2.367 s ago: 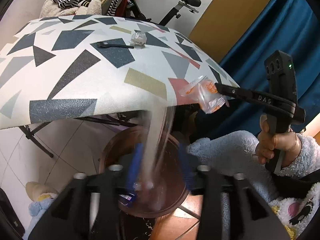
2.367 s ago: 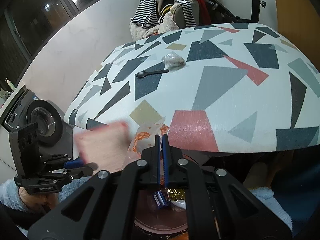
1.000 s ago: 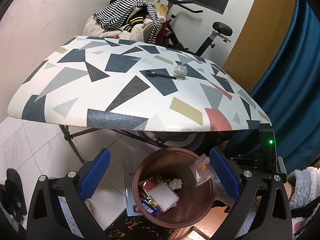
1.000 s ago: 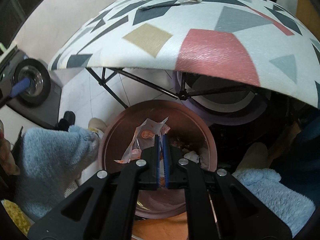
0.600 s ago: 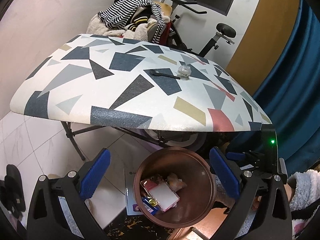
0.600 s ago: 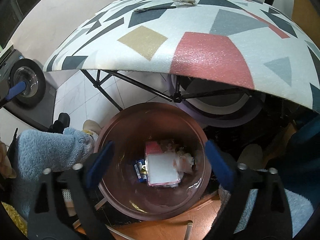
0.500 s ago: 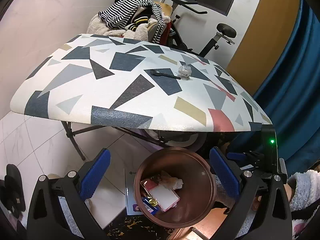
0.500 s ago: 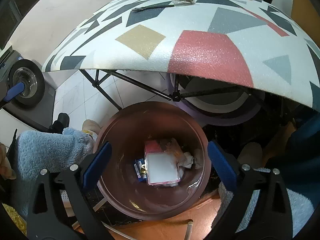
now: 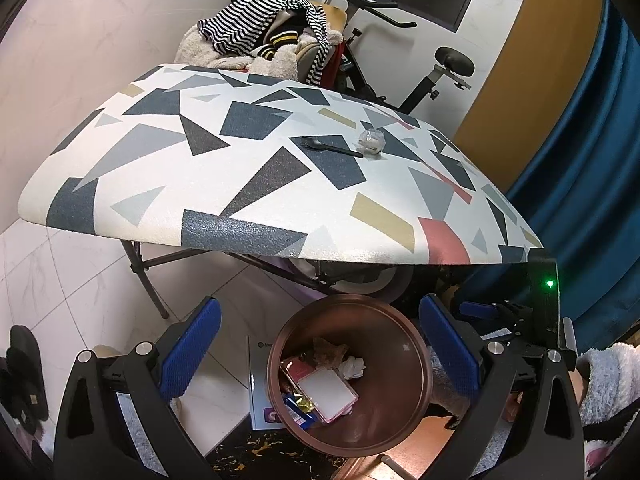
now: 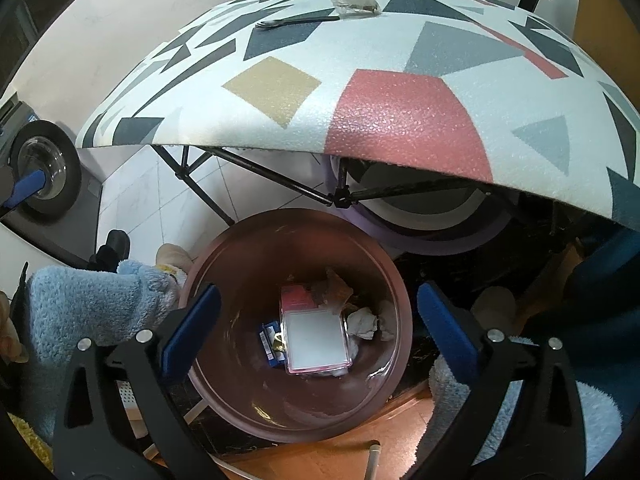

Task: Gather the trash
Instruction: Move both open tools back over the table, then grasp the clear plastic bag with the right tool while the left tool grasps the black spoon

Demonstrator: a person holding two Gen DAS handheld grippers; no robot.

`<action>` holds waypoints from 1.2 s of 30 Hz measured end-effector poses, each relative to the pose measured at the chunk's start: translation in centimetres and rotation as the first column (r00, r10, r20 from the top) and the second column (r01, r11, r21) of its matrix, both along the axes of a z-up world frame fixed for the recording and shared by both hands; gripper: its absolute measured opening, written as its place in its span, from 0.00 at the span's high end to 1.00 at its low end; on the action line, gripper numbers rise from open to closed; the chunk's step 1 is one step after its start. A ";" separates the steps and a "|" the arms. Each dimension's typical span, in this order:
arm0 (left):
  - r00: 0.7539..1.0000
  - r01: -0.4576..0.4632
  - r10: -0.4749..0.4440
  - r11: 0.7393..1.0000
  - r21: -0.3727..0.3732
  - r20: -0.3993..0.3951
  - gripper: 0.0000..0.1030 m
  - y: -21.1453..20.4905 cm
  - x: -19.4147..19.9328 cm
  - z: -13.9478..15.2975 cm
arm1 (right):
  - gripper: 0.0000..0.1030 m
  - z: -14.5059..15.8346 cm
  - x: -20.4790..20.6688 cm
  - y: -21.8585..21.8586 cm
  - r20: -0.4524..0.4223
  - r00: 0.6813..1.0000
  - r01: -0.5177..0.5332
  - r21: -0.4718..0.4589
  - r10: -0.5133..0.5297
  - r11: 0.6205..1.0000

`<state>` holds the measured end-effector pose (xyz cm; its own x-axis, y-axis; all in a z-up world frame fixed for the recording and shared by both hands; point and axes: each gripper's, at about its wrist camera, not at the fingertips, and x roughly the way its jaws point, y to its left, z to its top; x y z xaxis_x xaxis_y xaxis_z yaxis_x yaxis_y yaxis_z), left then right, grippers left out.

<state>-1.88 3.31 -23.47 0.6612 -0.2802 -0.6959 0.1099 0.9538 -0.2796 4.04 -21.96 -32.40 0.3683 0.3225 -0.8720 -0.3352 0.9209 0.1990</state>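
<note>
White geometric-patterned tabletop (image 9: 248,184) bears the remaining trash: a crumpled clear plastic wrapper (image 9: 371,141) beside a black plastic fork (image 9: 331,147). Both look light; pinch the wrapper's bunched middle, the fork's stiff handle. Left gripper (image 9: 320,356) and right gripper (image 10: 318,330), both spread and empty, hover over the copper-coloured bin (image 10: 208,384).

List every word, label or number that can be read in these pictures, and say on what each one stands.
None can be read.
Blue packet in the bin: print too small to read.
White booklet on the floor beside the bin: purple mark and small logo, too blurred to read.
</note>
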 end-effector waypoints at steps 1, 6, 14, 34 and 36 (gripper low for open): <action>1.000 -0.003 0.003 1.000 -0.001 0.003 0.06 0.0 0.0 0.0 | 0.06 0.0 0.0 0.0 0.004 1.000 -0.002 -0.001 0.002 1.000; 1.000 -0.015 0.015 1.000 -0.011 0.001 0.06 0.4 0.4 -0.3 | 0.06 0.5 0.1 0.3 0.021 1.000 -0.013 -0.008 0.013 1.000; 1.000 -0.023 0.022 1.000 -0.012 -0.010 0.06 1.0 1.4 -0.8 | 0.06 1.8 0.2 0.3 0.082 0.996 -0.018 -0.028 0.020 0.999; 1.000 -0.009 0.009 1.000 0.002 0.029 0.06 2.5 7.4 0.9 | 0.06 7.6 9.3 -0.4 0.214 0.977 -0.023 0.010 0.021 1.000; 1.000 -0.017 0.017 1.000 -0.009 0.024 0.06 2.8 8.3 1.1 | 0.06 8.1 11.3 -0.6 0.217 0.976 -0.010 0.045 0.000 0.999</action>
<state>6.44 6.08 -22.42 0.6823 -0.2750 -0.6773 0.1005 0.9530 -0.2858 15.38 -22.55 -24.25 0.5453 0.3623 -0.7559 -0.3796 0.9108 0.1626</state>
